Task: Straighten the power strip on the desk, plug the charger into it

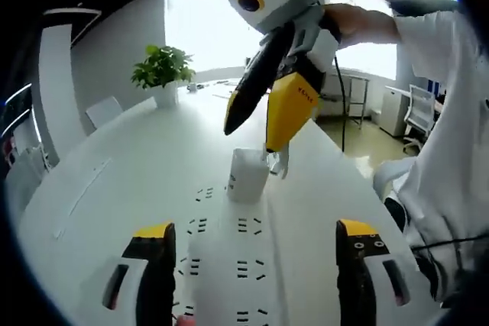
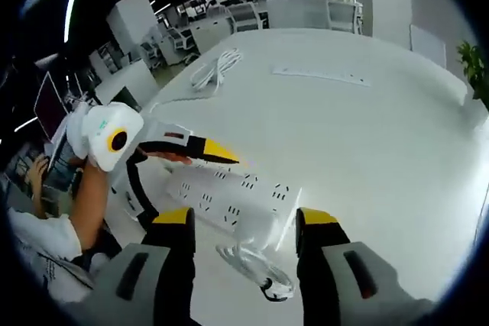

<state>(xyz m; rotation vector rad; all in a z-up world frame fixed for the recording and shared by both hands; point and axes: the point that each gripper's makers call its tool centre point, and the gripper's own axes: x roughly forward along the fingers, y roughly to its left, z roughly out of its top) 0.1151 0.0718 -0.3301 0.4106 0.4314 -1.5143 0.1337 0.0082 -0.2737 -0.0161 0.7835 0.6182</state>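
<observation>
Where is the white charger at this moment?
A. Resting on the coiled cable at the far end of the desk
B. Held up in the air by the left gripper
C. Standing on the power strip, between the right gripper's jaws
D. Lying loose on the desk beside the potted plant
C: in the left gripper view the charger stands on the power strip, with the right gripper around its top.

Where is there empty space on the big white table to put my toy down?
Bare table lies between the power strip and the second strip, and left of the potted plant. It's crowded around the charger, where both grippers work.
</observation>
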